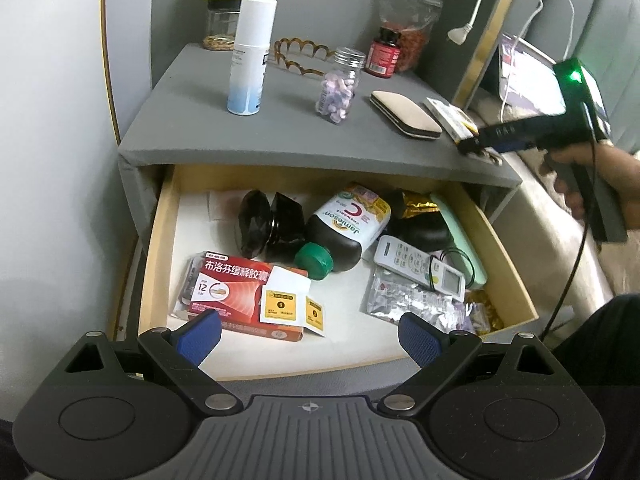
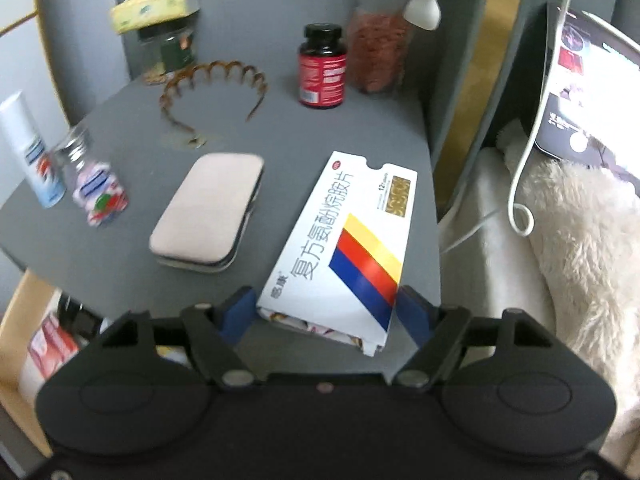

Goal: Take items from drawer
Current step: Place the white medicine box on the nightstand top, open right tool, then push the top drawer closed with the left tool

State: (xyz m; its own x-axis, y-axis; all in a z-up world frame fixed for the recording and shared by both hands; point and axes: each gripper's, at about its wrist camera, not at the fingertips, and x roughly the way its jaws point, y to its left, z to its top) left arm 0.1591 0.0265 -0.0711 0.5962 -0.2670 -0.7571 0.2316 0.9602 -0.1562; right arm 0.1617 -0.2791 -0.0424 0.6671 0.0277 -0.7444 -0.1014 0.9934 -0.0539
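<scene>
— Count on the nightstand top [image 2: 120, 248]?
— I see two bottles, one case, one medicine box [image 2: 352, 240] lower centre, my right gripper [image 2: 326, 308] released around it.
— Left gripper [image 1: 310, 336]?
— Spread, empty, over the drawer [image 1: 160, 248].

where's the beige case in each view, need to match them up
Left wrist view: the beige case lies flat on the grey nightstand top, right of centre, above the open drawer.
Right wrist view: the beige case lies left of centre, beside the white medicine box.
Shared landmark: the red supplement bottle stands behind it in both.
</scene>
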